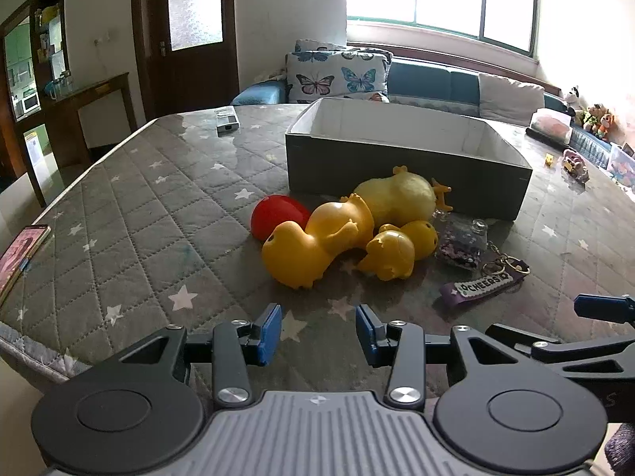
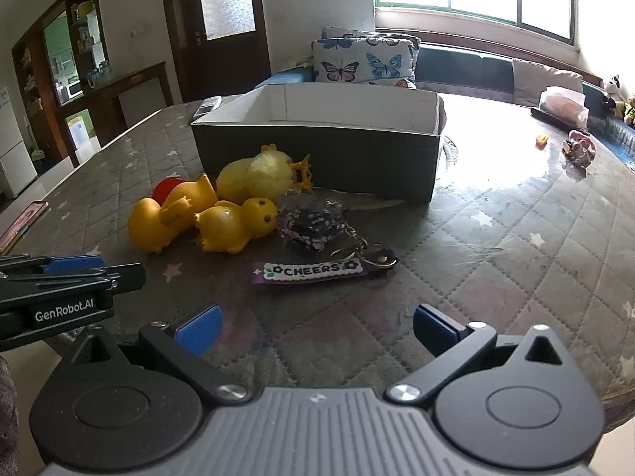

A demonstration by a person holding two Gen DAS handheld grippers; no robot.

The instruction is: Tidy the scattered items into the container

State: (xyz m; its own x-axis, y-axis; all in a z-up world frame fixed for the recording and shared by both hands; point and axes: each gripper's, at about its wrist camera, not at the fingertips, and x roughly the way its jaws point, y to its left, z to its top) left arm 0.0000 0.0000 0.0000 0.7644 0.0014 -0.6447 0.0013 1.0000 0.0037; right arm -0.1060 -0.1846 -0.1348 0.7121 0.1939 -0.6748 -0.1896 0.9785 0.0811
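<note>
A grey open box [image 1: 405, 166] [image 2: 317, 158] with a white inside stands on the quilted table. In front of it lie a fuzzy yellow chick [image 1: 397, 196] [image 2: 254, 176], two yellow rubber ducks [image 1: 317, 246] [image 2: 234, 226], a red ball [image 1: 278, 212] [image 2: 168, 188], a glitter pouch [image 1: 462, 244] [image 2: 309, 220] and a purple "CHEERS" keychain [image 1: 482, 287] [image 2: 317, 271]. My left gripper [image 1: 319, 331] is open and empty, just short of the ducks. My right gripper [image 2: 317, 331] is open wide and empty, just short of the keychain.
A phone [image 1: 18, 260] lies at the table's left edge. A small silver device [image 1: 226, 119] sits behind the box. A tissue box [image 2: 563, 105] and small toys [image 2: 577, 146] lie at the far right. A sofa with butterfly cushions [image 1: 337, 75] is behind.
</note>
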